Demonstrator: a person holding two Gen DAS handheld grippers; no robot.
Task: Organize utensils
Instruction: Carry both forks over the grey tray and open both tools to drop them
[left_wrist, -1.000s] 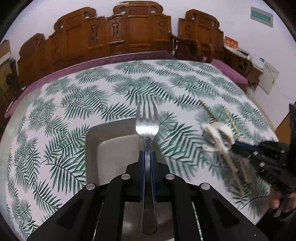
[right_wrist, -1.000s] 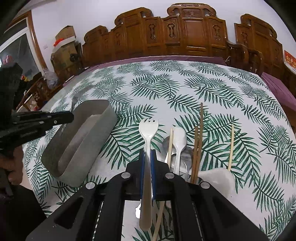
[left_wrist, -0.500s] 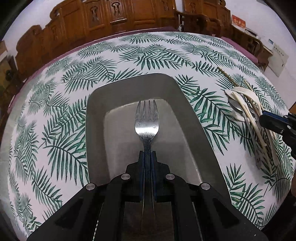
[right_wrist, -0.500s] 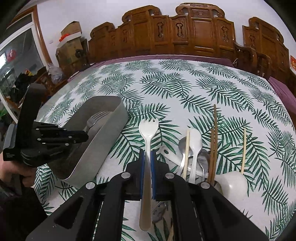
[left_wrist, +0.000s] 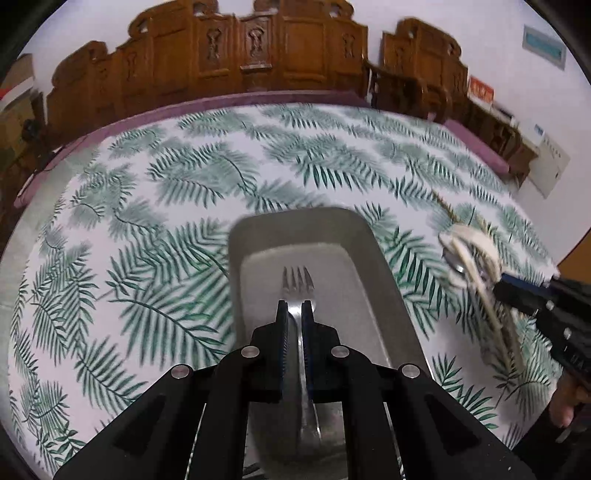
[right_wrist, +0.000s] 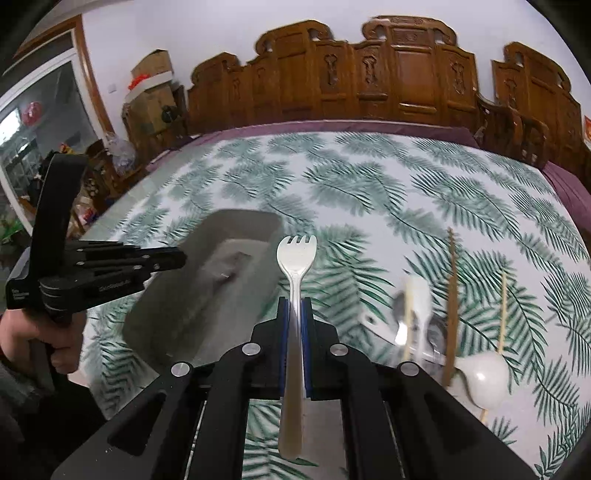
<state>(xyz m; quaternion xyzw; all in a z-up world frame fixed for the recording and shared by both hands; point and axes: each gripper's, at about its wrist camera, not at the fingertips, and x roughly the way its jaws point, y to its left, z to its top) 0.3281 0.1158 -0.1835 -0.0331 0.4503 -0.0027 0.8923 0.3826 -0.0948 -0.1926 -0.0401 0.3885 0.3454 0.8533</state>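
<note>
A grey metal tray (left_wrist: 380, 266) stands on the palm-leaf tablecloth. A steel fork (left_wrist: 297, 286) lies flat in it, tines away from me. My left gripper (left_wrist: 294, 310) hovers above the fork, its blue pads slightly apart and not gripping it. My right gripper (right_wrist: 294, 306) is shut on a white plastic fork (right_wrist: 296, 254), held above the table beside the tray (right_wrist: 173, 314). A pile of spoons (right_wrist: 415, 306) and chopsticks (right_wrist: 451, 288) lies to the right; it also shows in the left wrist view (left_wrist: 472, 254). The left gripper also shows in the right wrist view (right_wrist: 173, 258).
A white ceramic soup spoon (right_wrist: 484, 373) lies at the near right of the pile. Carved wooden chairs (right_wrist: 406, 85) line the far side of the table. The tablecloth (left_wrist: 184, 192) stretches to a purple edge at the back.
The left gripper has let go of the steel fork into the tray and lifted back. The right gripper has moved left toward the tray with the white fork.
</note>
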